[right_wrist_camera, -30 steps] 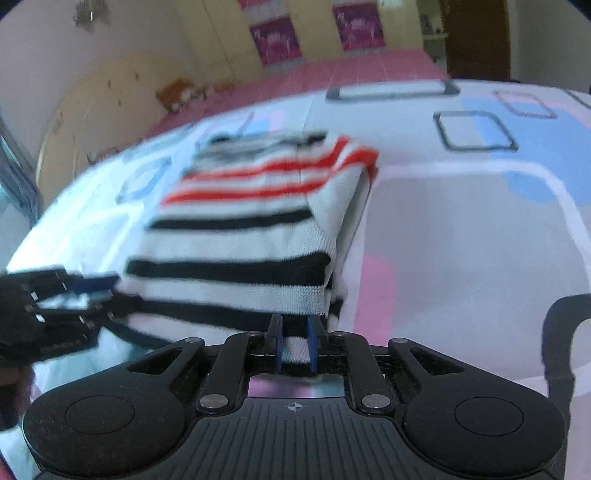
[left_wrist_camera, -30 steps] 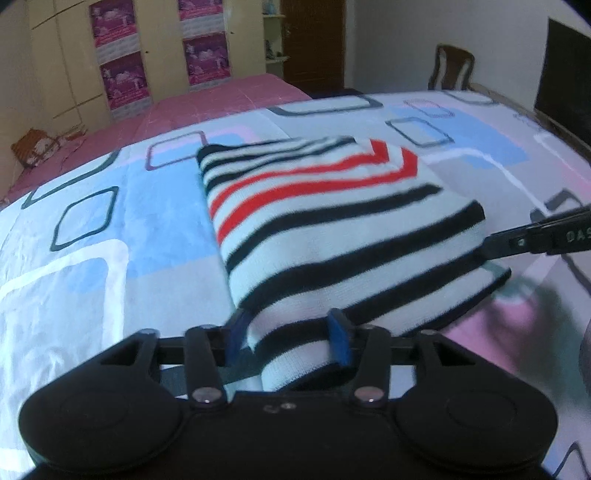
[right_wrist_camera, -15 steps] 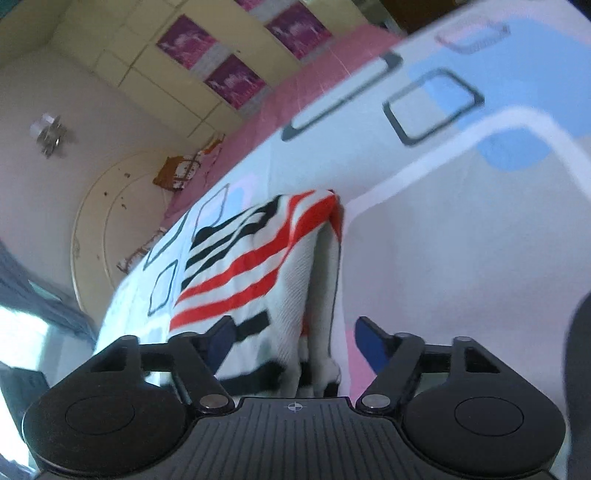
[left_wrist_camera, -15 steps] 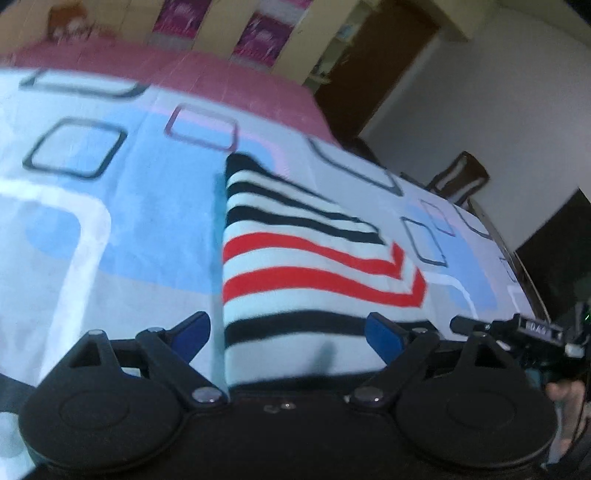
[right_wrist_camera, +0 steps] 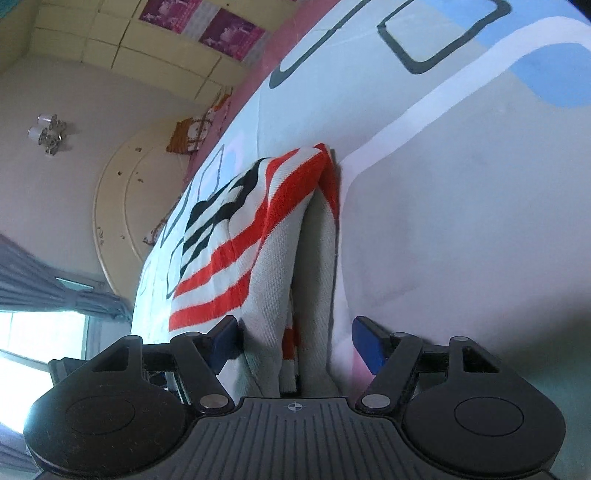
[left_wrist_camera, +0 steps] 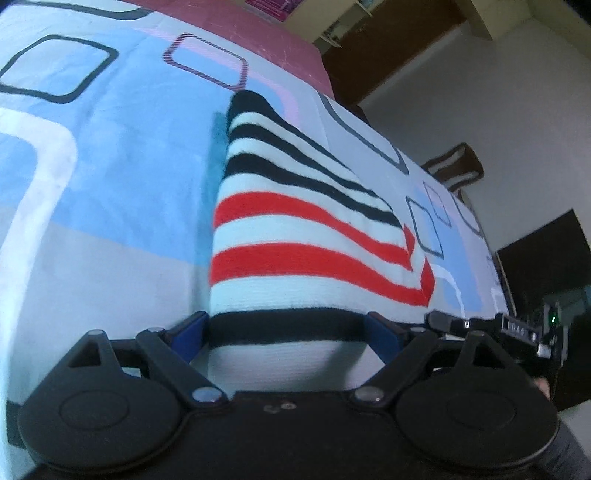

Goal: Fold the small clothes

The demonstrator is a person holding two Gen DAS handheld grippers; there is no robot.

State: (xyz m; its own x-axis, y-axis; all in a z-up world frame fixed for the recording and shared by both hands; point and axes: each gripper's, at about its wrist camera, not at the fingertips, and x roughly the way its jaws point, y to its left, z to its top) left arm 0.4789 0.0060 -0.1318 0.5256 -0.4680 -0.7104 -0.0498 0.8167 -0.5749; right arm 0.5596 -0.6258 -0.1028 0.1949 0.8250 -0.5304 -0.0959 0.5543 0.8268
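A small striped sweater [left_wrist_camera: 295, 236], white with black and red stripes, lies folded on the patterned bedsheet [left_wrist_camera: 110, 147]. My left gripper [left_wrist_camera: 288, 332] is open, its blue pads spread either side of the sweater's near edge. The sweater also shows in the right wrist view [right_wrist_camera: 266, 266], seen from its open folded side with the layers visible. My right gripper [right_wrist_camera: 299, 339] is open, pads wide apart around that near end. The right gripper also shows at the right edge of the left wrist view [left_wrist_camera: 491, 325].
The bedsheet [right_wrist_camera: 461, 184] has blue, grey and pink rounded squares. A pink bedspread [left_wrist_camera: 258, 33] lies beyond it. A chair [left_wrist_camera: 454, 166] and a dark door [left_wrist_camera: 388, 48] stand at the far side. A window with curtains [right_wrist_camera: 44, 295] is at the left.
Both grippers were shut on the sweater's near edge one second ago; both have opened and let it go. Both cameras have tilted low, close to the sweater.
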